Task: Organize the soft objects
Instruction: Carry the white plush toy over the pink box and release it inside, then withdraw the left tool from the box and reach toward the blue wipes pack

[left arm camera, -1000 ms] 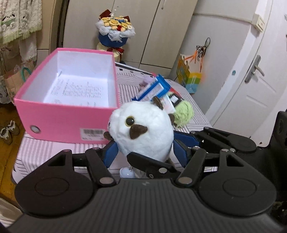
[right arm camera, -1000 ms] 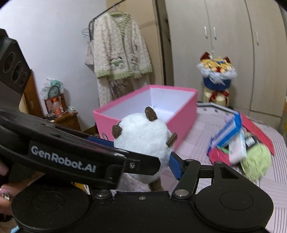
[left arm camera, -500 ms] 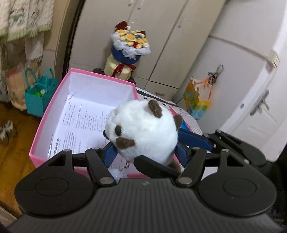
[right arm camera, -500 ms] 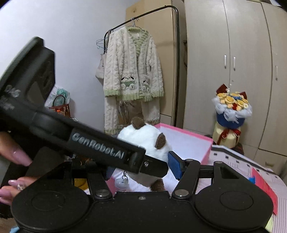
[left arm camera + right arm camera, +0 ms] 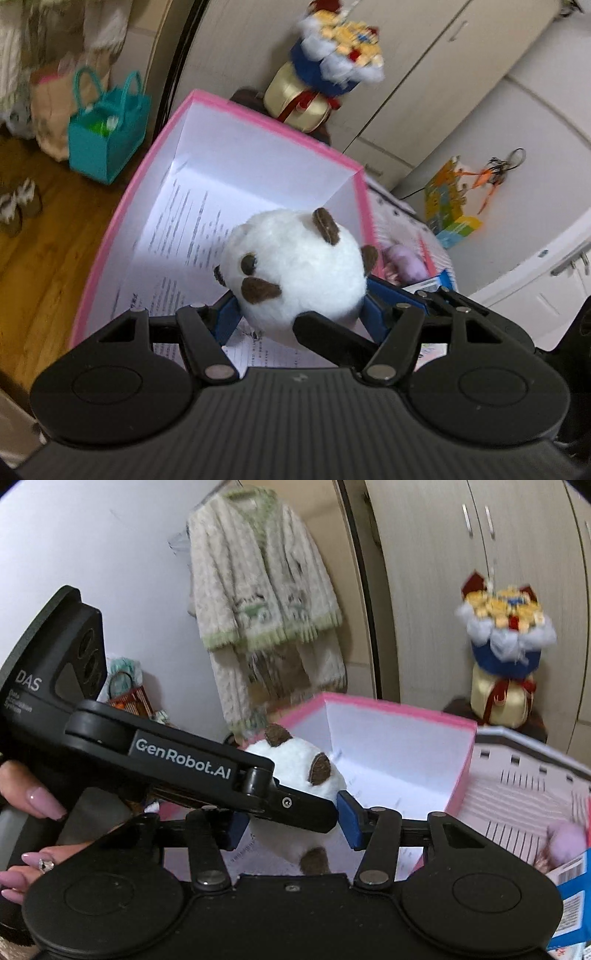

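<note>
A striped table cloth (image 5: 517, 794) is covering the table in a bedroom with pale wardrobes; a pink box (image 5: 236, 110) is standing open on it; the left gripper (image 5: 295, 314) is clenching the white plush toy (image 5: 295, 266) above the box; the right gripper (image 5: 288, 823) has just been closing its jaws around the same toy.

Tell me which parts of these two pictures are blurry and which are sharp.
Left wrist view: the plush toy and pink box are fairly sharp, while the teal bag and bouquet smear near the bent edges. Right wrist view: the cardigan and bouquet are motion-blurred; the left gripper lettering reads crisply.
</note>
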